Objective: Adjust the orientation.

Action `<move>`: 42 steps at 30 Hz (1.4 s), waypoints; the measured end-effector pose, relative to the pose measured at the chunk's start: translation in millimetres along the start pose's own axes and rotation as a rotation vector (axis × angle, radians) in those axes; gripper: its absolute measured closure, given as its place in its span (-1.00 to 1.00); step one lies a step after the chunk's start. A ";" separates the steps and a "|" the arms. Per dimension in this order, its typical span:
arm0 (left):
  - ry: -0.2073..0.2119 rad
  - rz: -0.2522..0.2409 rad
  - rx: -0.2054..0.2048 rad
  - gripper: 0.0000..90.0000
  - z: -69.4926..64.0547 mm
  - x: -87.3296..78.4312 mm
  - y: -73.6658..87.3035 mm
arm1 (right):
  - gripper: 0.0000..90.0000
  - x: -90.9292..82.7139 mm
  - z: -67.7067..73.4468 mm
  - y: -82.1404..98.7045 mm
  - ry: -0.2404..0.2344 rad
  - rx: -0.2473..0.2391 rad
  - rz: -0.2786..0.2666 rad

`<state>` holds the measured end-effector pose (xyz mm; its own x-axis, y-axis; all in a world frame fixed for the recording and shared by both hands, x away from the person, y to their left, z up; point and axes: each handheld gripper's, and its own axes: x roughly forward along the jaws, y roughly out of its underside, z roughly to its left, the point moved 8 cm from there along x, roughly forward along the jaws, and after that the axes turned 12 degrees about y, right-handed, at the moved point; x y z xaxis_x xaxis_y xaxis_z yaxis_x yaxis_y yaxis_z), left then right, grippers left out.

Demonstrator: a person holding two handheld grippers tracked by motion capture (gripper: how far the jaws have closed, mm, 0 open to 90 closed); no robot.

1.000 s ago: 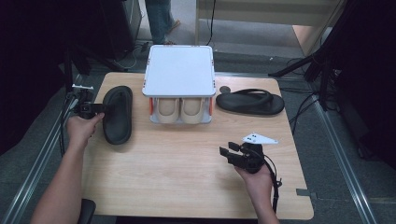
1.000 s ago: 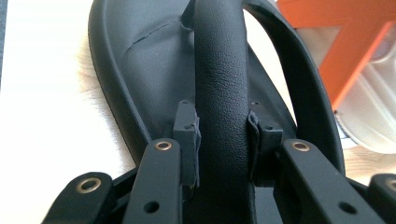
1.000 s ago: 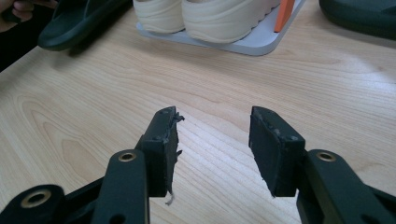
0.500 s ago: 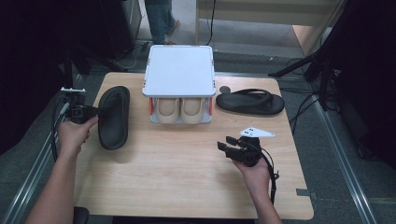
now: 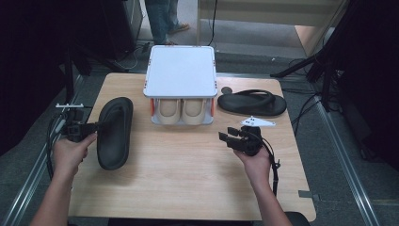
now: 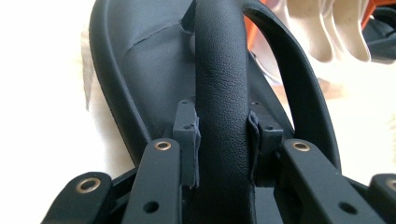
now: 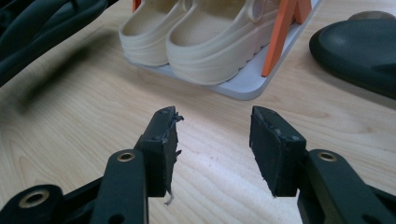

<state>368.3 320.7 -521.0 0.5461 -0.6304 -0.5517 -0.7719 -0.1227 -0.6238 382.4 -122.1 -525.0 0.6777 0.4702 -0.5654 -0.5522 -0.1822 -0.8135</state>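
Left gripper (image 6: 223, 140) clamped on black sandal's (image 5: 114, 132) strap (image 6: 219, 70); right gripper (image 7: 212, 149) jaws apart, empty, above table (image 5: 188, 165).

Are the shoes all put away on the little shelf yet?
Partly, it seems. A cream pair of clogs already sits on the lower level of the white rack. The left gripper is shut on the strap of one black sandal, so that one is in hand. The other black sandal lies on the table by the rack, untouched, and the right gripper is open, holding nothing.
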 end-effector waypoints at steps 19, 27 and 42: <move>0.084 0.038 0.063 0.55 -71.3 -6.1 66.4 | 0.14 11.0 -7.0 -9.4 0.007 0.023 0.004; 0.158 0.071 0.066 0.55 -97.0 22.6 83.8 | 0.14 7.3 -11.3 -6.9 0.020 0.030 0.002; 0.172 0.196 0.123 0.54 -119.5 76.5 109.2 | 0.13 3.1 -14.7 -3.8 0.032 0.042 0.001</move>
<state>286.9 167.5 -565.2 0.3187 -0.7552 -0.5728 -0.8061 0.1019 -0.5829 393.8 -132.7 -525.7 0.6918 0.4418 -0.5712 -0.5725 -0.1466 -0.8067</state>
